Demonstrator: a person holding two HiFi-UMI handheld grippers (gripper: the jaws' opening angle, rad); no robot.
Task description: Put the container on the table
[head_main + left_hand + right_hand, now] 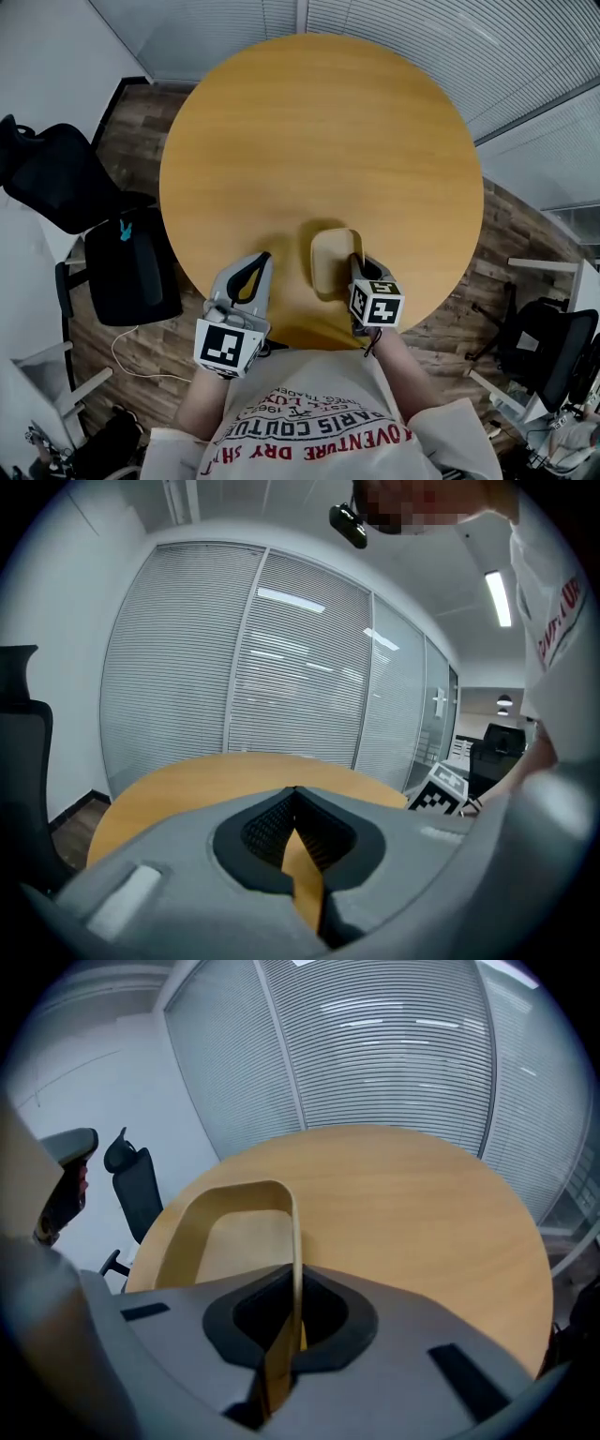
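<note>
The right gripper [359, 262] has its fingers clamped on the right-hand wall of the tan container [333, 255], low over the tabletop [319, 122] at lower centre. The base should probably sit flat, well inside the edge, before release. The left gripper [261, 262], fingers closed on nothing, waits beside it. The T-shirt [319, 431] print, upside down, reads "PARIS COUTURE" and "ADVENTURE DRY"; the container shows no label.

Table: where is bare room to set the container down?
The table is bare from its middle to the far rim. Only the near edge is crowded: the container, the right gripper gripping its wall, and the left gripper beside.
</note>
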